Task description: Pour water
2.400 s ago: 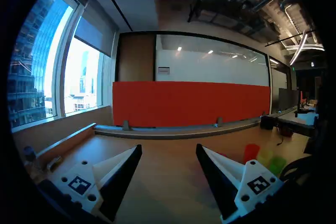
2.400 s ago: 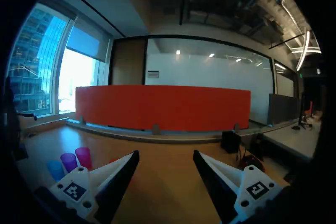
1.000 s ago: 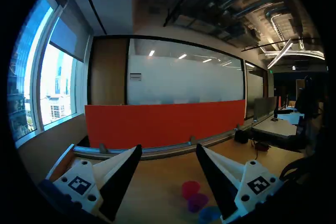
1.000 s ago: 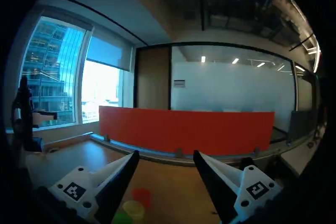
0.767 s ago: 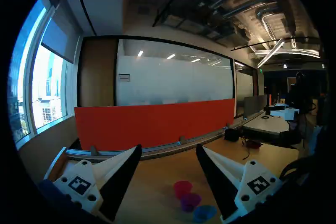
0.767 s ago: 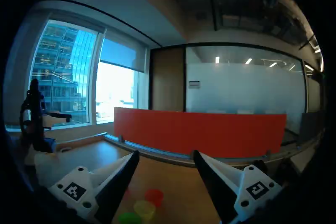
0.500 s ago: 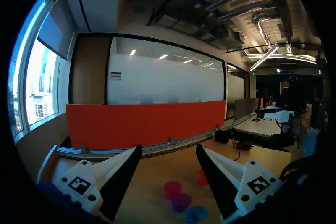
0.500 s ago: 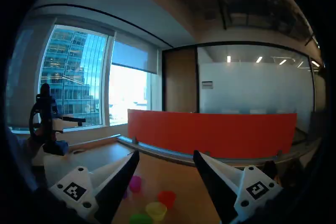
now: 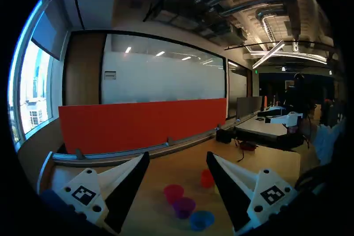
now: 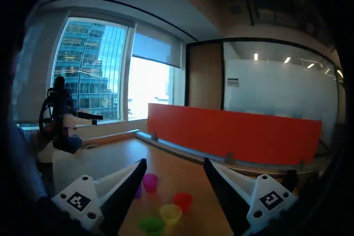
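Several small plastic cups stand on the wooden table (image 9: 155, 178). In the left gripper view, a magenta cup (image 9: 173, 193), a purple cup (image 9: 184, 206) and a blue cup (image 9: 201, 220) line up below my open left gripper (image 9: 177, 154), with a red cup (image 9: 206, 178) beside its right finger. In the right gripper view, a magenta cup (image 10: 150, 182), a red cup (image 10: 182, 201), a yellow cup (image 10: 171, 214) and a green cup (image 10: 151, 225) sit below my open right gripper (image 10: 175, 160). Both grippers hover above the cups and hold nothing.
An orange partition (image 9: 141, 123) runs along the table's far edge, also seen as the orange partition (image 10: 234, 141). Tall windows (image 10: 88, 76) lie to the left. The left gripper (image 10: 62, 123) shows farther off at the left. Desks with equipment (image 9: 270, 127) stand at the right.
The left gripper view has swung to the right, bringing the magenta, purple, blue and red cups into sight. The right gripper view has swung left toward the windows, revealing more cups. Both grippers stay open.
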Demonstrator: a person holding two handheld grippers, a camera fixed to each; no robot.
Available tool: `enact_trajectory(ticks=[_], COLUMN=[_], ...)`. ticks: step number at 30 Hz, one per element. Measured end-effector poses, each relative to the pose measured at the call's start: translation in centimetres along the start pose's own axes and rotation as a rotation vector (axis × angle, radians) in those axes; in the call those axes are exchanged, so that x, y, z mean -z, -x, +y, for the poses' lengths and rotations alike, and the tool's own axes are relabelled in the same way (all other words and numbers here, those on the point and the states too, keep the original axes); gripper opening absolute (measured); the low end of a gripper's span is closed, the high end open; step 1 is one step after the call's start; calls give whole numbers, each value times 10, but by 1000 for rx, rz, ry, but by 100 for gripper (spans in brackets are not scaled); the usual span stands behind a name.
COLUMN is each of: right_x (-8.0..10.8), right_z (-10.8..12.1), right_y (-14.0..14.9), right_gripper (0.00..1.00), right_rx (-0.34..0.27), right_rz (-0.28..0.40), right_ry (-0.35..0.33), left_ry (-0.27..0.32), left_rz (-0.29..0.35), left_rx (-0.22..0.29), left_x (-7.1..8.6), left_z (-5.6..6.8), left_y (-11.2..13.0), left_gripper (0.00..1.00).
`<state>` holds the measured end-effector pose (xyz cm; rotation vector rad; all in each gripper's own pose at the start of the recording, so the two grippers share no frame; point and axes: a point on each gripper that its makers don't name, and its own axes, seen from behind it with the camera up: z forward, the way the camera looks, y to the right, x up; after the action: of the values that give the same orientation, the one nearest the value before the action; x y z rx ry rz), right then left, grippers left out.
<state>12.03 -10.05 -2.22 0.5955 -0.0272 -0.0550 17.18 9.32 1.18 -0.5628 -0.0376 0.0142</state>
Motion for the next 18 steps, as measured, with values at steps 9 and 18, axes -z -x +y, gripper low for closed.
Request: enact_trajectory(ticks=[9,18], right_x=[-2,-1], right_z=[-7,-16], right_y=[23,59], right_gripper=[99,99], right_rx=[18,38], right_rz=[-50,-112], right_ry=[-44,-95], left_ry=[37,73], left_rz=[-28,-73], left_rx=[-19,-40], left_x=[-1,-4], left_z=[6,17], left_y=[21,48], left_gripper=[96,96])
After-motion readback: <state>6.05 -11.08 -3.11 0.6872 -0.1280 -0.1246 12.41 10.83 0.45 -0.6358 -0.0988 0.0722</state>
